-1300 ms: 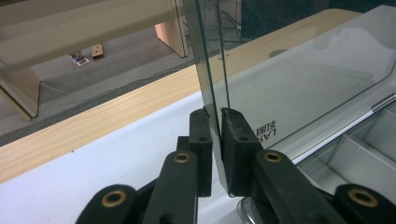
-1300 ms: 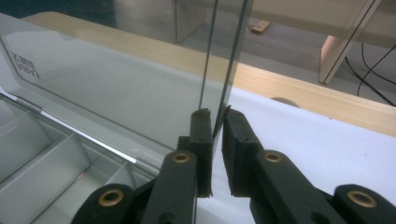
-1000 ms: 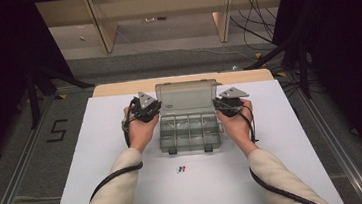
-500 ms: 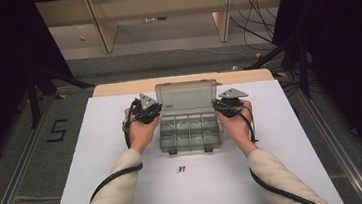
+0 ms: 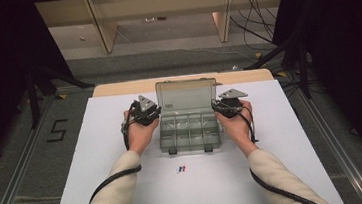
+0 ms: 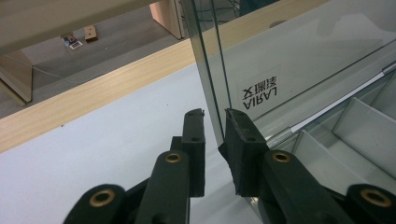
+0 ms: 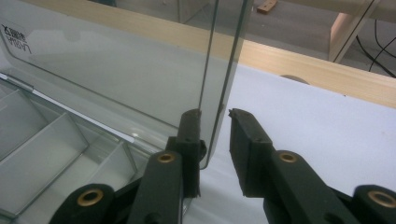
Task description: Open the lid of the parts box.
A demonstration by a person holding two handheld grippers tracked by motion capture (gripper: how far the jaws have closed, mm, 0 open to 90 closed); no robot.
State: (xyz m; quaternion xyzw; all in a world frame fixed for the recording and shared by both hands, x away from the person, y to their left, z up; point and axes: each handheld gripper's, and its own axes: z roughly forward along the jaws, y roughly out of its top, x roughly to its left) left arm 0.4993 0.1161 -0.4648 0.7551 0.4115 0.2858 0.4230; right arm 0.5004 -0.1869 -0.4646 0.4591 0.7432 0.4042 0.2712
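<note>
A clear plastic compartment box (image 5: 189, 134) sits mid-table with its lid (image 5: 187, 96) standing upright. My left gripper (image 5: 154, 113) is at the lid's left edge and my right gripper (image 5: 218, 106) at its right edge. In the left gripper view the lid's (image 6: 303, 60) side edge stands between the jaws of the left gripper (image 6: 215, 113), with a gap on one side. In the right gripper view the lid (image 7: 116, 70) likewise stands loose inside the right gripper (image 7: 215, 112). Both pairs of jaws have just been opening. The compartments (image 7: 46, 140) look bare.
The box rests on a white board (image 5: 286, 172) over a wooden table (image 5: 117, 88). A small red and blue item (image 5: 181, 170) lies in front of the box. Wooden shelf legs (image 5: 101, 29) stand on the floor beyond the table.
</note>
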